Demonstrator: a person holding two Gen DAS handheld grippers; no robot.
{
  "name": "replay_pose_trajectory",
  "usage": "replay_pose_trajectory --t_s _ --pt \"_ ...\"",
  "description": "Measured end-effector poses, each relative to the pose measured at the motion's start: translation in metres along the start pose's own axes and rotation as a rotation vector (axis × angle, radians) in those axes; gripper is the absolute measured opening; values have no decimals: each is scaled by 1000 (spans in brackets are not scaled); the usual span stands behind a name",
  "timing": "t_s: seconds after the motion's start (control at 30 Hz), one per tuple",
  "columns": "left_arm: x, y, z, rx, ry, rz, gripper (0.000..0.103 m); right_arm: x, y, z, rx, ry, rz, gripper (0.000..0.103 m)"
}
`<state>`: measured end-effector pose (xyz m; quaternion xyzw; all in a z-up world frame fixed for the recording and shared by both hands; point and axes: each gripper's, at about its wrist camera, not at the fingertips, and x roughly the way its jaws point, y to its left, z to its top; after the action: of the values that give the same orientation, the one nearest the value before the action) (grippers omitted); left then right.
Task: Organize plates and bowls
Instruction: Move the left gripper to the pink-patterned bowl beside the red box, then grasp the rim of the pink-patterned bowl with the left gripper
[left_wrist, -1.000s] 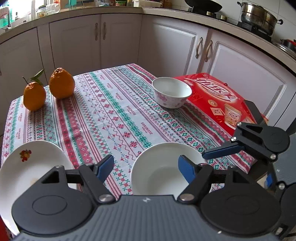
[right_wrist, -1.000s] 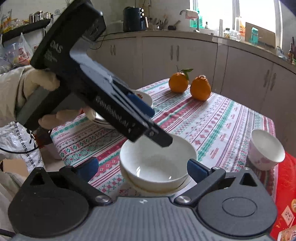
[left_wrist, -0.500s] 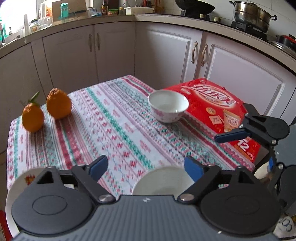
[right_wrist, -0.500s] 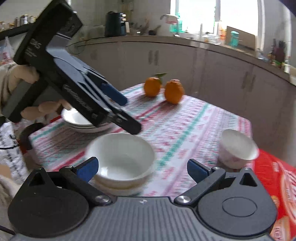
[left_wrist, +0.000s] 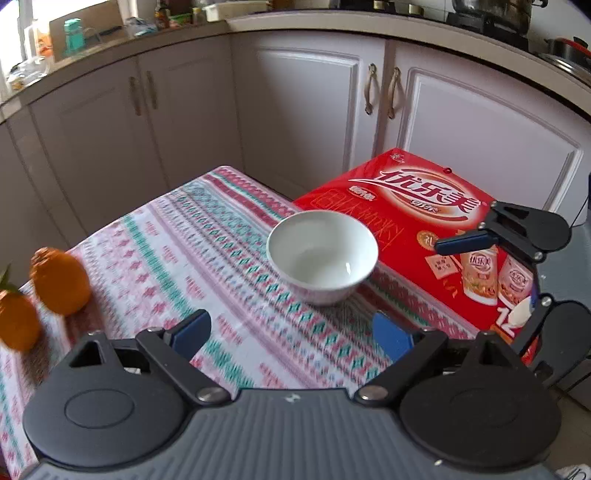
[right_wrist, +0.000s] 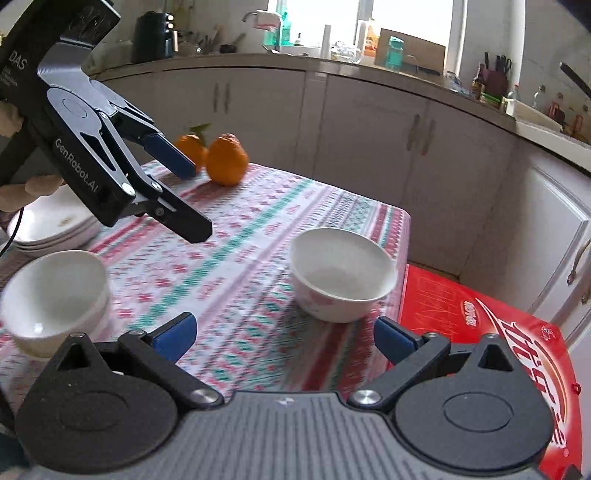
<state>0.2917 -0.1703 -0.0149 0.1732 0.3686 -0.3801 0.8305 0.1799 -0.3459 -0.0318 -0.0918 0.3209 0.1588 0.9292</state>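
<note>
We reach for the last bowl on the desk.

Our right gripper and left gripper both have jaws wide open and hold nothing, so either one can fit around the small white china bowl with pink flowers, which sits alone beside the red cardboard box. The plain white bowl and the white plate stack are partly cut off, so we cannot count the plates.

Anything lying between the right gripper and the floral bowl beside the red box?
Nothing. In the right wrist view, only bare patterned tablecloth lies between the open right gripper and the floral bowl; the left wrist view shows the same.
</note>
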Motion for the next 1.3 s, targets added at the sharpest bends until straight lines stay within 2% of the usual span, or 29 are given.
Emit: replay_pose_trajectory --t_s 0.3,0.67,0.7,0.83,0.97,1.07,1.3 --pt "61 1 25 10 74 -45 94 44 -32 -1 0 29 13 103" --pt "98 11 43 -27 76 -74 92 74 -45 2 -7 23 35 103" --pt "100 11 44 -30 73 -77 89 76 -45 2 -9 23 35 103" --pt "110 13 47 -47 91 -101 68 80 -45 3 -6 13 36 100" --pt "115 14 47 -45 98 -115 65 81 -45 4 -11 4 35 97" --pt "117 12 49 -36 102 -126 64 81 -45 5 -7 -2 35 91" --pt "120 11 51 -19 103 -132 63 83 -46 7 -9 -4 35 89"
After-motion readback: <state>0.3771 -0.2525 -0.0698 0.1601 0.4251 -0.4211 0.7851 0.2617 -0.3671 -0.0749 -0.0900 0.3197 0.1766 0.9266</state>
